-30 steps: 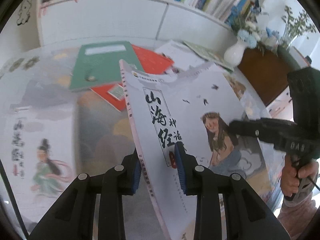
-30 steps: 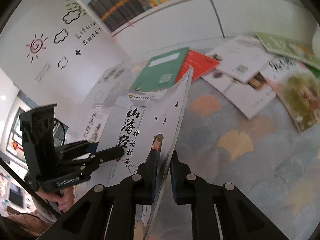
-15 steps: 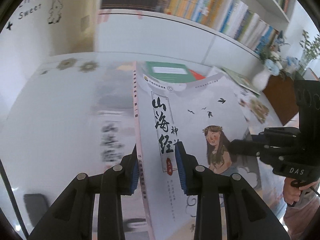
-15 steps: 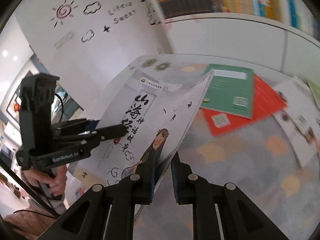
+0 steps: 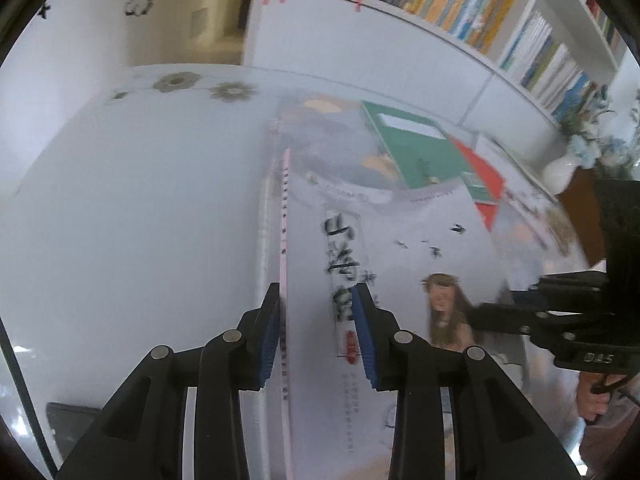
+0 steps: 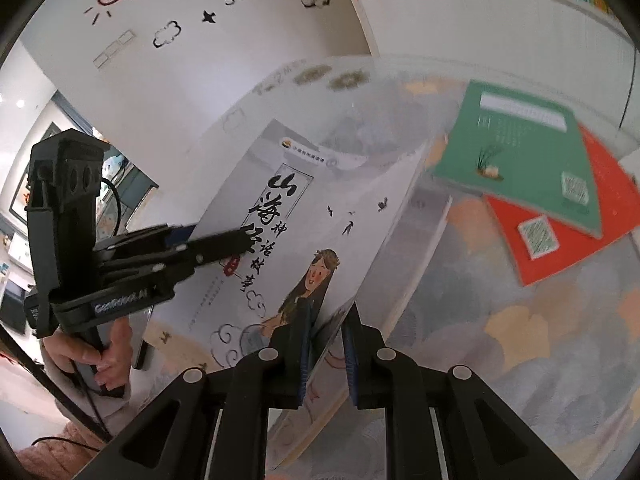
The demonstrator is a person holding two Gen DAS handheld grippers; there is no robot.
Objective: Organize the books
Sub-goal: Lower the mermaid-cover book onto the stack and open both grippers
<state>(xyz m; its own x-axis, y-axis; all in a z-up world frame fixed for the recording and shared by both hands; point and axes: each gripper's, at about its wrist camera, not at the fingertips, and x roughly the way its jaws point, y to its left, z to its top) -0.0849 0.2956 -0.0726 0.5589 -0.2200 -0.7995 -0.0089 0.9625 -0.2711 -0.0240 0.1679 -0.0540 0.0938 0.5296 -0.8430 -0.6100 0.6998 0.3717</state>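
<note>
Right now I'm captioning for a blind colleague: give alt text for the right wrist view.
Both grippers hold a white illustrated book tilted above the table: the right gripper clamps its lower edge, the left gripper its spine side. A green book overlaps a red book behind.

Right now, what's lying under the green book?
The green book lies on a red book, covering most of it; only the red book's near part and right edge show. Anything else beneath is hidden.

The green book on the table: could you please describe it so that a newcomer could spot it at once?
Below the white bookshelf, on the patterned table, lies the green book, flat. It overlaps a red book and alone bears a white label strip.
</note>
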